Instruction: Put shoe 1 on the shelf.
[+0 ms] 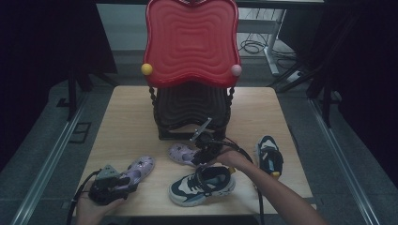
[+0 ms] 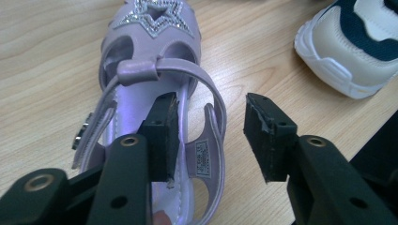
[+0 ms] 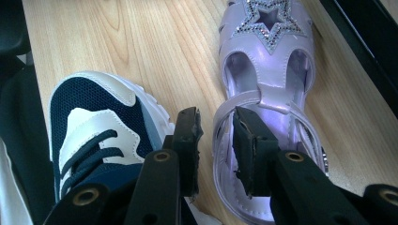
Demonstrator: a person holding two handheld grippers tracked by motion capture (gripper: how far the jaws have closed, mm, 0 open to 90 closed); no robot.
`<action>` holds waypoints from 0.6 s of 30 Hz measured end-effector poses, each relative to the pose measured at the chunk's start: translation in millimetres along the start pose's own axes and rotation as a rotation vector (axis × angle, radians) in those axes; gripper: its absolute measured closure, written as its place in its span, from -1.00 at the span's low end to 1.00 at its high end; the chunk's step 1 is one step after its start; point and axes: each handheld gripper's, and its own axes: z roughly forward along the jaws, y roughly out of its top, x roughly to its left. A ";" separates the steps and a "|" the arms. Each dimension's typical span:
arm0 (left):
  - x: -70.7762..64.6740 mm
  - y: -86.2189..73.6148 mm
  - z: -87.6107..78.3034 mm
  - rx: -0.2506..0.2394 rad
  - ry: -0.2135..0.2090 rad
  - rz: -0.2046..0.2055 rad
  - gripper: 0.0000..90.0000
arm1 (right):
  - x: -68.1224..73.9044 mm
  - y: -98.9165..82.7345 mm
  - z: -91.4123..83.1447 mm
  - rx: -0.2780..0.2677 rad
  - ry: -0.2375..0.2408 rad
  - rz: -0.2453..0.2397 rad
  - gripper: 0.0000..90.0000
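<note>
1. Sandals are the business here: the near lilac sandal point(image 1: 136, 172) lies at the table's front left, heel toward the person, and the left gripper point(image 2: 211, 133) straddles its heel side, one jaw inside over the insole and the other outside over bare wood. The pads are not pressing yet, so nothing is held.
2. To do this well, I'd say: bite the stiff heel wall between the pads, not the thin ankle strap point(image 2: 164, 70), which would flex and slip.
3. Glossy lilac leather-like upper, a glittery star point(image 2: 152, 16) on the toe, cut-out windows, a sewn label inside.
4. Next along, the navy-and-white sneaker point(image 1: 202, 184) sits front centre: mesh, padded panels, a chunky white sole.
5. Just behind it, the right gripper point(image 3: 217, 140) hovers unclenched astride the second sandal point(image 1: 184, 153), its pads flanking the heel edge without gripping.
6. Farther right lies the matching sneaker point(image 1: 269, 156).
7. At the back stands a red ridged rack point(image 1: 191, 42) on the pale wooden table point(image 1: 126, 117).
</note>
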 end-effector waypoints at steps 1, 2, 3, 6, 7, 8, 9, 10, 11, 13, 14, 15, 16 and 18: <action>-0.1 0.2 1.0 0.006 0.001 0.002 0.29 | 0.0 0.0 0.0 0.001 0.000 0.002 0.57; 0.1 0.3 1.9 0.007 0.001 0.004 0.34 | 0.0 0.2 0.2 0.005 0.001 0.006 0.56; 0.1 0.3 2.2 0.008 0.001 0.004 0.36 | -0.1 0.4 0.4 0.008 0.002 0.005 0.55; 0.5 0.2 2.7 0.011 -0.002 0.004 0.40 | 0.1 1.0 1.3 0.013 0.000 0.006 0.54; 0.7 0.1 2.8 0.011 -0.002 0.004 0.42 | -0.1 1.4 0.9 0.017 -0.003 0.017 0.54; 0.9 0.0 2.9 0.011 -0.003 0.003 0.42 | -0.1 1.4 0.9 0.017 -0.003 0.017 0.54; 1.2 0.0 3.2 0.012 -0.004 0.002 0.44 | -0.7 1.4 0.8 0.017 -0.001 0.022 0.54; 1.5 -0.1 3.5 0.013 -0.005 0.002 0.45 | -1.1 1.4 0.8 0.018 0.000 0.028 0.54; 1.6 0.0 3.8 0.014 -0.006 0.001 0.47 | -1.7 1.8 1.9 0.025 -0.004 0.035 0.51; 1.8 0.1 4.8 0.016 -0.008 0.002 0.48 | -1.9 2.2 2.9 0.033 -0.003 0.040 0.51; 1.7 0.1 5.3 0.017 -0.009 0.001 0.50 | -1.5 3.8 5.4 0.045 -0.006 0.048 0.50; 1.8 0.2 5.6 0.019 -0.010 0.002 0.50 | -1.5 3.8 5.4 0.045 -0.006 0.048 0.50; 1.9 0.4 6.1 0.020 -0.008 0.001 0.51 | -1.0 5.8 8.0 0.053 -0.007 0.052 0.50; 2.0 0.5 6.0 0.019 -0.008 0.000 0.53 | -0.7 7.9 10.1 0.065 -0.014 0.054 0.50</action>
